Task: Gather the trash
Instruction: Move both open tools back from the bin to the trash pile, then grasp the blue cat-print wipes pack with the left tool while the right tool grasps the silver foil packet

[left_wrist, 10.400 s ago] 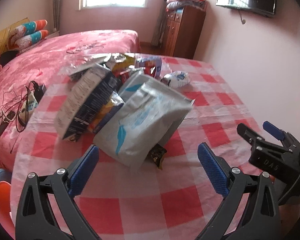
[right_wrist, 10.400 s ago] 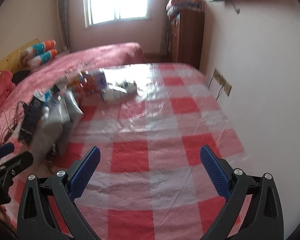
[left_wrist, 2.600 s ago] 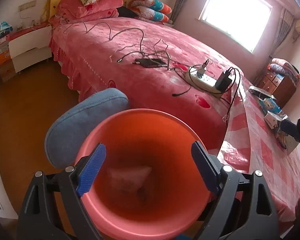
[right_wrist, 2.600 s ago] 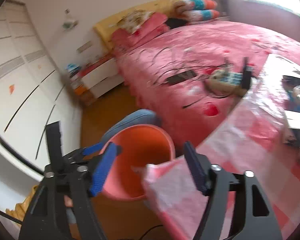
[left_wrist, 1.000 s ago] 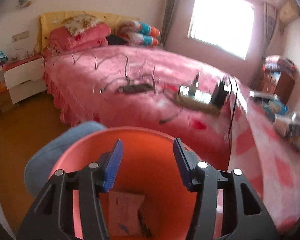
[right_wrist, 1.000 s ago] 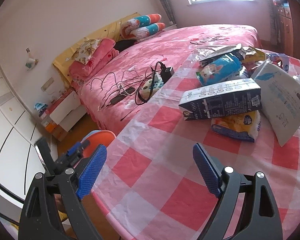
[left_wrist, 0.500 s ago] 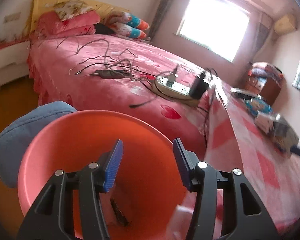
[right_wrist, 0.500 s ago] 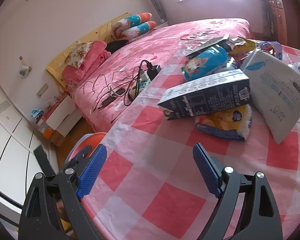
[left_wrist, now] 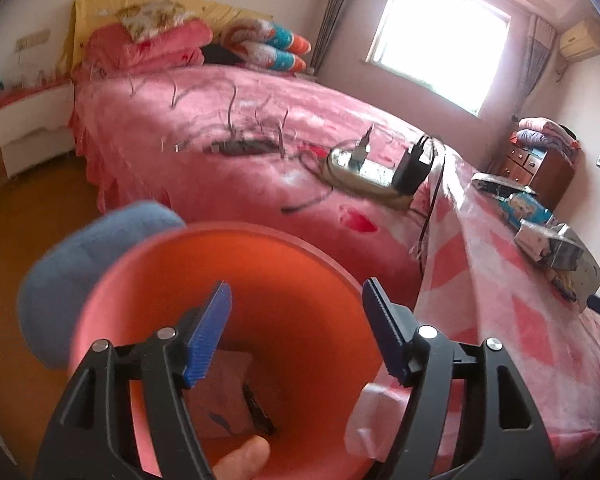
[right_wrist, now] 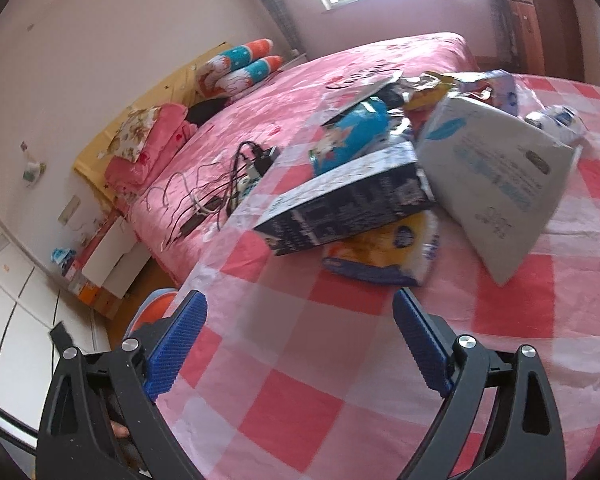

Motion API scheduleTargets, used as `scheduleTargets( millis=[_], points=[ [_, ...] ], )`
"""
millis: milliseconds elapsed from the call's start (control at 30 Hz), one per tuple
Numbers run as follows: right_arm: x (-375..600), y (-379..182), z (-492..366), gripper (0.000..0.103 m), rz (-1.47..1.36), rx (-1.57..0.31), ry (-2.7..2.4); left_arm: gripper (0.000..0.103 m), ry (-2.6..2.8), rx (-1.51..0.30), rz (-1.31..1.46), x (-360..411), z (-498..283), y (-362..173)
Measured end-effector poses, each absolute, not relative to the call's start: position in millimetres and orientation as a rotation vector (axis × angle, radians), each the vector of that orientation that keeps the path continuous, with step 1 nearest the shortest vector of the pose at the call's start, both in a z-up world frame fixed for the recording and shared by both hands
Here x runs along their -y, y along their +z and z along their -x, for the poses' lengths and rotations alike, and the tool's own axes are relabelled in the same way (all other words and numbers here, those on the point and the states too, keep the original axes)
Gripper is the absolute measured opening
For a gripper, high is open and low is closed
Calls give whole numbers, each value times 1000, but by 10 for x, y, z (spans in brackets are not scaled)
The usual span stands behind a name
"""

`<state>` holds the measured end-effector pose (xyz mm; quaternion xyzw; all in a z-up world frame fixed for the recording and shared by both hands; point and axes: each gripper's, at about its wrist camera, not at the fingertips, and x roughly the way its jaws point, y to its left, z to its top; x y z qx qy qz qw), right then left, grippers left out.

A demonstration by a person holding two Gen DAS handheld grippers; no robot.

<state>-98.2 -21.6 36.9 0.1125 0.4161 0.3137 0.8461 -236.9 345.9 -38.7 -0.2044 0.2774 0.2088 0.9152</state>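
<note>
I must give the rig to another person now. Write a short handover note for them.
Left gripper: just been opening, nothing between its jaws, over the orange bucket.
Right gripper: open, just widened, empty, over the checked table.
Done: a pale wrapper and a dark scrap lie in the bucket.
Left: dark carton, grey pouch, yellow packet and more behind.

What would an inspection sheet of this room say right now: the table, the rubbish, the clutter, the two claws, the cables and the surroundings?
Surface: checked tablecloth, bare near the right gripper.
Job's things: dark carton, grey pouch and yellow packet heaped on the table; orange bin holds a pink wrapper.
Clutter: nothing seen.
Grippers: left gripper over the bin, jaws just opening, empty; right gripper open, empty.
Cables: power strip and wires on the bed.
Surroundings: window, pillows.
</note>
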Motion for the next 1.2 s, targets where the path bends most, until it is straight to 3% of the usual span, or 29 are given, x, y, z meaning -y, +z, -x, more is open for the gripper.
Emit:
scheduleTargets(
  millis=[400, 700, 1200],
  points=[
    [773, 435, 844, 93, -313, -831, 593, 78, 262, -599, 257, -2891, 1954, 525],
    [1402, 514, 608, 93, -373, -813, 492, 84, 5, -632, 81, -2070, 1107, 962],
    [1814, 574, -21, 93, -288, -811, 433, 85, -258, -893, -129, -1498, -518, 615]
  ],
)
